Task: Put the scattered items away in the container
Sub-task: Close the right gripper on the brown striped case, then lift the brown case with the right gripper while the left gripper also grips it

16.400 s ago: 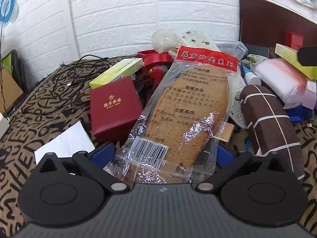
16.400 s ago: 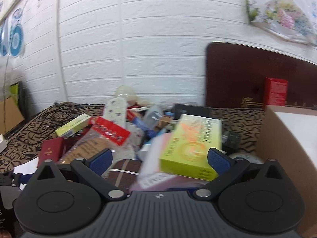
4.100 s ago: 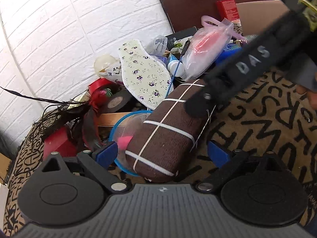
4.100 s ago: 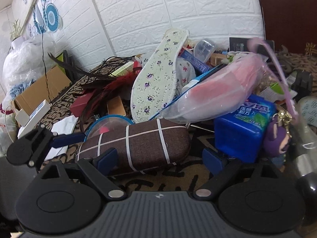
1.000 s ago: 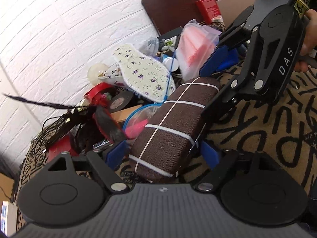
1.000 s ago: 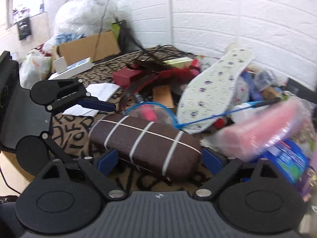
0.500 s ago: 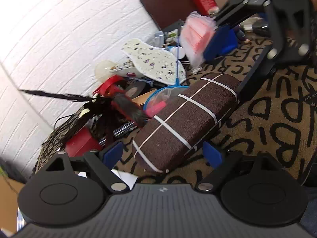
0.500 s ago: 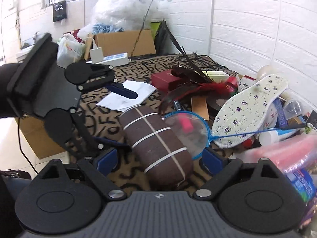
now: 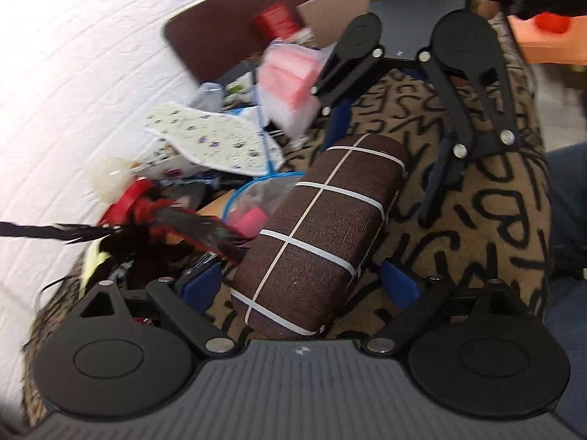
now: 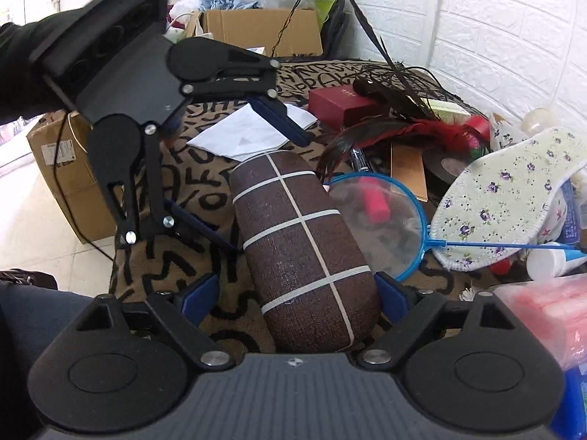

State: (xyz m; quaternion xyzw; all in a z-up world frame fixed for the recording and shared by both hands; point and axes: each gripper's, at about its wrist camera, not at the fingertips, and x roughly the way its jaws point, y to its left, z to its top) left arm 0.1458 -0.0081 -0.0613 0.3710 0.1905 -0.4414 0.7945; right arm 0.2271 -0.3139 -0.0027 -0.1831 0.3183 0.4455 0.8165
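A brown case with white cross lines [image 9: 315, 234] [image 10: 304, 242] lies on the letter-patterned cloth [image 9: 477, 227]. My left gripper [image 9: 299, 288] straddles one end of it. Its jaws are opening, and a gap shows beside each blue pad. From the opposite end my right gripper [image 10: 295, 295] straddles the case with jaws closing; the left pad stands clear and the right pad is close to the case's side. Each gripper appears in the other's view: the right gripper [image 9: 381, 172] at the far end, the left gripper [image 10: 271, 196] likewise. A cardboard box [image 9: 319, 9] shows at the back.
A pile sits beside the case: floral insole [image 10: 506, 198], blue hand net [image 10: 378, 216], red-black feathers [image 10: 396, 132], pink packet in a bag [image 9: 290, 77], red box [image 10: 341, 104], white paper [image 10: 242, 132]. The cloth's edge drops to the floor by a carton [image 10: 62, 168].
Both hands have swung round, so the case now runs lengthwise between the two grippers, which face each other. Left pads stand a little wider; right pads a little narrower.
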